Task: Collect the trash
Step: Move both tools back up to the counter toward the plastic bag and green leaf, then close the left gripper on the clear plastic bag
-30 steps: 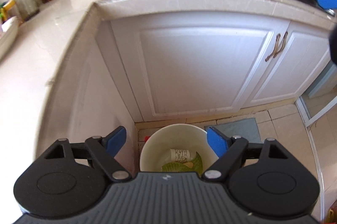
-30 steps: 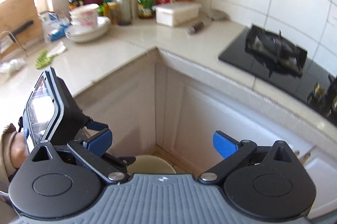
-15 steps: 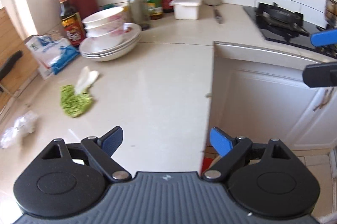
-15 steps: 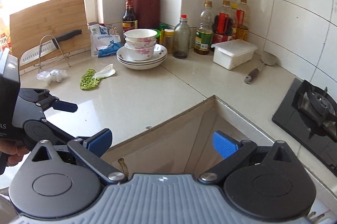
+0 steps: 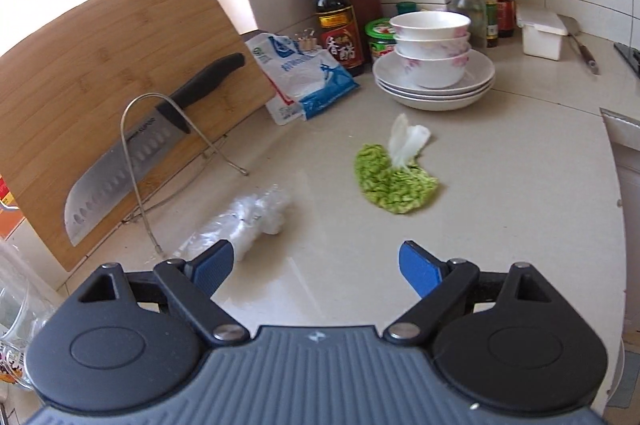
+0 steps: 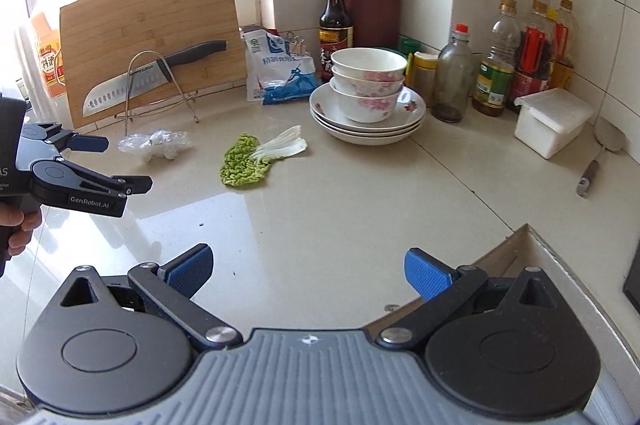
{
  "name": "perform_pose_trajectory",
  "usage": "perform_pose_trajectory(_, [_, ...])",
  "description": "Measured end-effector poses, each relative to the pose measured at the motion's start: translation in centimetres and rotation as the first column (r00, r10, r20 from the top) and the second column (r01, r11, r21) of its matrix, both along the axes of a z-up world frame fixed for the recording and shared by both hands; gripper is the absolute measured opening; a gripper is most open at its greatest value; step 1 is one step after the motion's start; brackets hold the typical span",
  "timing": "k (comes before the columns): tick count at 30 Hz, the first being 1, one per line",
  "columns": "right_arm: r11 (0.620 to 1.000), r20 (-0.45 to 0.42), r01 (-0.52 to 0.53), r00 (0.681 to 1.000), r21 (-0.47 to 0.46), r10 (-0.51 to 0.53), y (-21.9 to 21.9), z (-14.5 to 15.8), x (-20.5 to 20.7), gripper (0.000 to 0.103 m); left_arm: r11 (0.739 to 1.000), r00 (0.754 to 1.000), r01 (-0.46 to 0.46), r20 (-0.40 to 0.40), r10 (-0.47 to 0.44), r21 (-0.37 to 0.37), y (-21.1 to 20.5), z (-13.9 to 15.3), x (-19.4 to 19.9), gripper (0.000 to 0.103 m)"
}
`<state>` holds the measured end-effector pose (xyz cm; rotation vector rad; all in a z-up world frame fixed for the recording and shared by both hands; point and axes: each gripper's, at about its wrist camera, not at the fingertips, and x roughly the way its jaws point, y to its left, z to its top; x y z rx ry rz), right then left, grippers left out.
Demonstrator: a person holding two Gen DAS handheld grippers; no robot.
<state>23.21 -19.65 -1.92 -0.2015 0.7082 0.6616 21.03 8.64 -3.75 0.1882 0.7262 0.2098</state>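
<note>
Green and frilled at one end, white and ribbed at the stalk end, a cabbage leaf scrap (image 5: 394, 174) is seen lying flat on the pale stone countertop (image 5: 500, 225), ahead of the left gripper (image 5: 316, 267) and slightly to its right, well clear of both fingers. A crumpled wad of clear plastic wrap (image 5: 248, 221), glossy and wrinkled with a whitish knot at one end, is found just ahead of the left finger, which overlaps its near end in the left wrist view; whether they touch cannot be told. The left gripper is held wide apart with nothing between its blue pads.

From the right wrist view, the same leaf scrap (image 6: 256, 157) and plastic wad (image 6: 154, 145) are seen well ahead of the right gripper (image 6: 306, 271) and to its left, the two pieces lying near each other but apart. The right gripper is likewise spread wide and carries nothing. The left gripper (image 6: 120, 163) is seen at the far left, above the counter, near the plastic.

Beyond the trash, a stack of bowls on plates (image 5: 434, 65), a blue and white bag (image 5: 302, 77), a dark sauce bottle (image 5: 334, 13) and a cleaver (image 5: 132, 153) propped against a bamboo cutting board (image 5: 100, 65) are ranged towards the tiled wall.
</note>
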Motion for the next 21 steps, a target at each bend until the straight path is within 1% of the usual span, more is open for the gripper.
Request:
perform_pose_trajectory(4, [0.998, -0.020, -0.057, 0.998, -0.010, 0.057, 3.0, -0.6, 1.3, 0.103, 0.999, 1.000, -0.028, 0.010, 0.028, 0.017, 2.4, -0.2, 0.9, 0.090])
perform_pose_trajectory(9, [0.990, -0.062, -0.141, 0.988, -0.023, 0.140, 6.9, -1.6, 3.2, 0.103, 0.998, 0.999, -0.053, 0.014, 0.053, 0.028, 4.7, -0.8, 2.1, 0.090])
perform_pose_trajectory(14, [0.978, -0.076, -0.204, 0.977, -0.035, 0.201, 10.1, -2.3, 4.6, 0.103, 0.999, 0.999, -0.042, 0.008, 0.042, 0.027, 6.4, -1.6, 3.2, 0.090])
perform_pose_trajectory(18, [0.971, -0.078, -0.235, 0.970, -0.047, 0.231, 12.0, -2.7, 5.6, 0.103, 0.999, 0.999, -0.033, -0.018, 0.033, 0.016, 7.9, -3.1, 4.8, 0.090])
perform_pose_trajectory(21, [0.968, -0.082, -0.247, 0.967, -0.055, 0.242, 12.9, -3.1, 6.0, 0.103, 1.000, 0.999, -0.025, -0.042, 0.024, -0.013, 9.1, -4.2, 6.0, 0.090])
